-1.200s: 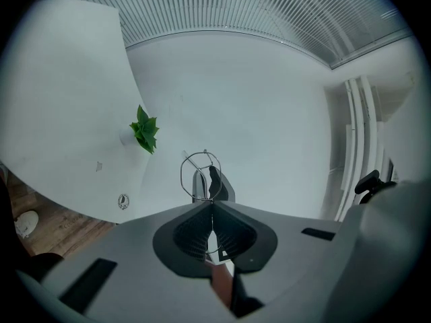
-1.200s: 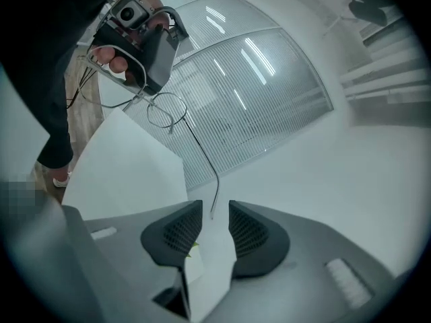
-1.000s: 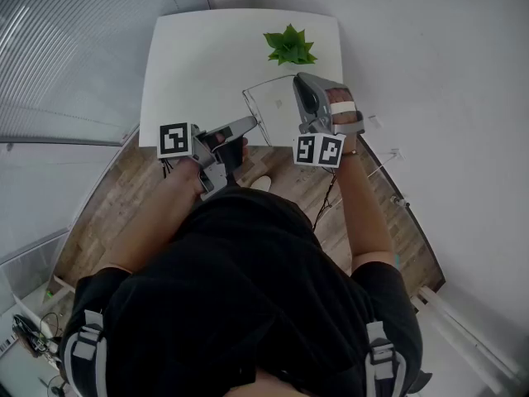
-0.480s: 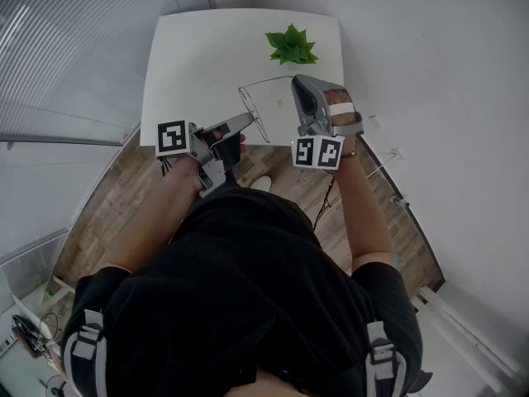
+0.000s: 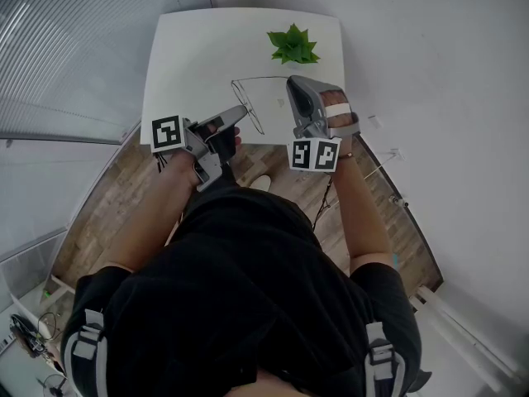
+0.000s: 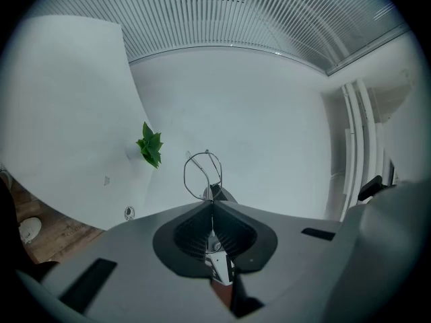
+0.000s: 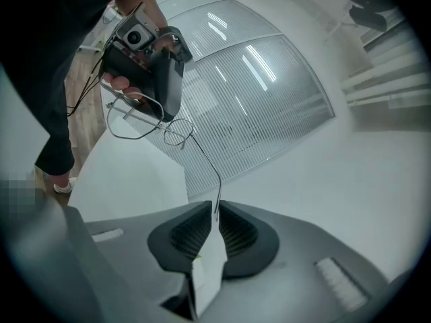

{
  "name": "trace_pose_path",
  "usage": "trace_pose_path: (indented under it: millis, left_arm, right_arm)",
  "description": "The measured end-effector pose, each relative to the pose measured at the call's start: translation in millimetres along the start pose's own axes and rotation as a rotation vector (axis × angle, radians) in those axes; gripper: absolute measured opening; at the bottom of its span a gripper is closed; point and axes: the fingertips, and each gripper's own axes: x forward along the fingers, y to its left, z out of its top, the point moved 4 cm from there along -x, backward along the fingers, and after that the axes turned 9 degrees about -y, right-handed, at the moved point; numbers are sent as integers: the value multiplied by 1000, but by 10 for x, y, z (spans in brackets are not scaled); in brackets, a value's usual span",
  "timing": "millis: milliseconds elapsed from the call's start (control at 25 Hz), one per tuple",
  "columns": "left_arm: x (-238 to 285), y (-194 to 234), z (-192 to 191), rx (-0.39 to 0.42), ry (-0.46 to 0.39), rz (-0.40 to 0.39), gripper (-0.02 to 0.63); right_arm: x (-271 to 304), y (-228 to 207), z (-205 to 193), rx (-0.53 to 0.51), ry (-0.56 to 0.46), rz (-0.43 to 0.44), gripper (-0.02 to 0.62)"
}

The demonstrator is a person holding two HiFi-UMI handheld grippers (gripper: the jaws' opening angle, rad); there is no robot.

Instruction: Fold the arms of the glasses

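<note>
A: Glasses (image 5: 256,78), a thin dark wire-rimmed pair. Found where?

B: Hung in the air between the two sets of jaws, well above the white rectangular table (image 5: 207,48). Touched by nothing but the pads.

A: Gripped how on the left?

B: On the left gripper (image 5: 241,110) (image 6: 211,204): pressed together on the front of the frame, seemingly near the bridge, with one round lens ring (image 6: 203,175) just beyond the tips.

A: And on the right?

B: On the right gripper (image 5: 291,85) (image 7: 215,210): had just been closing, with the fine wire arm (image 7: 202,170) nipped between the pads near its tip. Not spread.

A: Lay of that arm?

B: Ran off ahead and to the left of the right jaws, long axis slanting toward the left gripper, up to the end of the front there. Looked opened out, not yet folded.

A: Turned on what, then, the coming fold?

B: Probably on the hinge: far from the right jaws, just beside the left ones. Nearer the arm's tip on the right, so likely best swung from there in toward the lenses, with the front held steady on the left.

A: Second arm?

B: Could not be told for sure.
</note>
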Motion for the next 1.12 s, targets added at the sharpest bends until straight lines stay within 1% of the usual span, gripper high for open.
trace_pose_path:
  millis: [120, 560, 800, 1120]
  left_arm:
    - [-9, 28, 124, 0, -17, 1, 12]
    - [-36, 0, 291, 12, -72, -2, 12]
    - [-38, -25, 358, 17, -88, 1, 12]
    - [-49, -81, 389, 43, -109, 6, 12]
  right_arm:
    - [76, 30, 49, 10, -15, 7, 43]
    - [73, 142, 222, 38, -55, 23, 44]
    - [66, 185, 305, 52, -74, 36, 44]
    - [-21, 261, 471, 55, -110, 56, 44]
